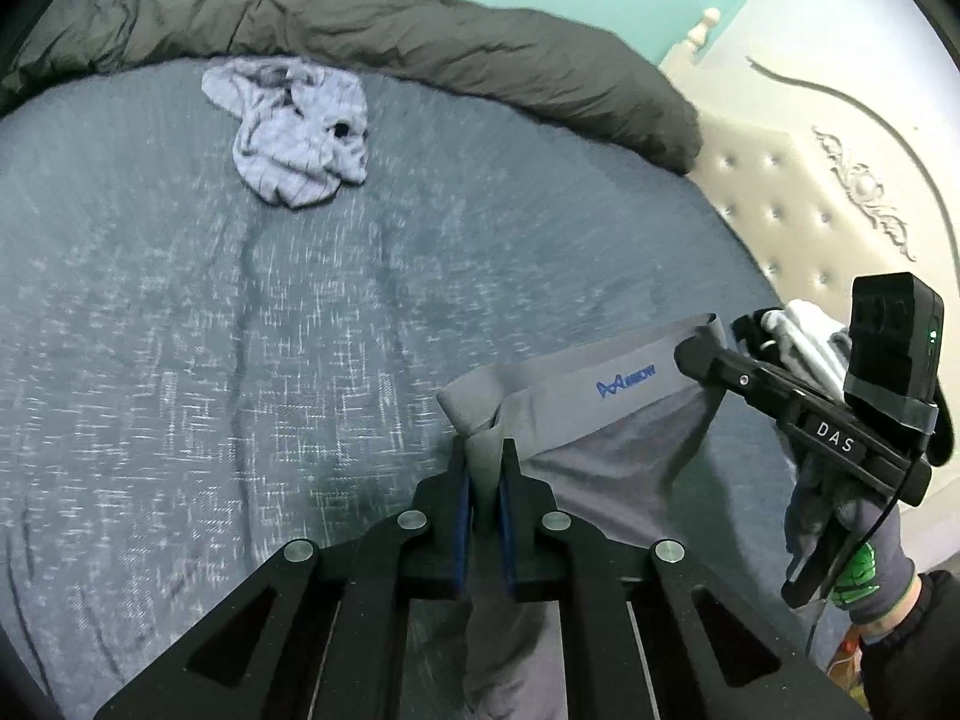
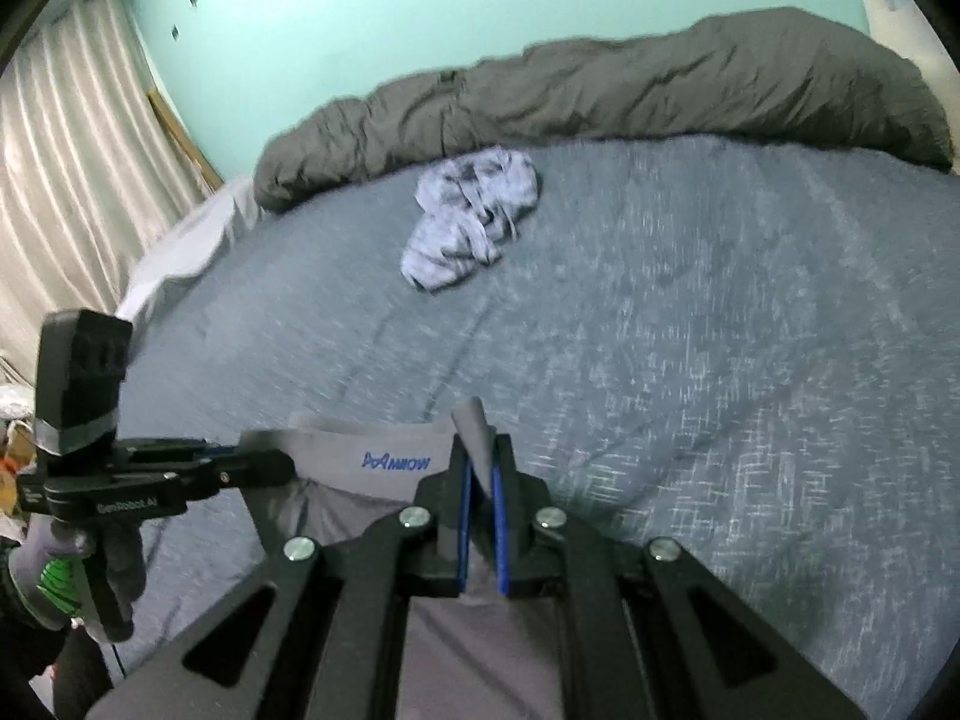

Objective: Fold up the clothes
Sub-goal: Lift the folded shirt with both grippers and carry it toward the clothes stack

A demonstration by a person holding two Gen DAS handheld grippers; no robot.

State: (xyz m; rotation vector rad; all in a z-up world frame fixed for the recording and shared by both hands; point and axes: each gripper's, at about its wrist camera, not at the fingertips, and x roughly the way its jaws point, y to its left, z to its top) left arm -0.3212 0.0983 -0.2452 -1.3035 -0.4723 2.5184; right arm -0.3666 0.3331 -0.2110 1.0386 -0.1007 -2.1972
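Note:
A pair of grey underpants with a blue logo on the waistband hangs stretched between my two grippers above the bed. My left gripper is shut on one end of the waistband. My right gripper is shut on the other end; in the left wrist view the right gripper shows at the right, clamping the band. The left gripper appears at the left of the right wrist view, pinching the underpants. A crumpled light blue garment lies farther back on the bed.
The blue-grey bedspread covers the bed. A dark grey duvet is rolled along the far edge. A cream tufted headboard stands at the right, curtains at the left. Gloved hands hold both grippers.

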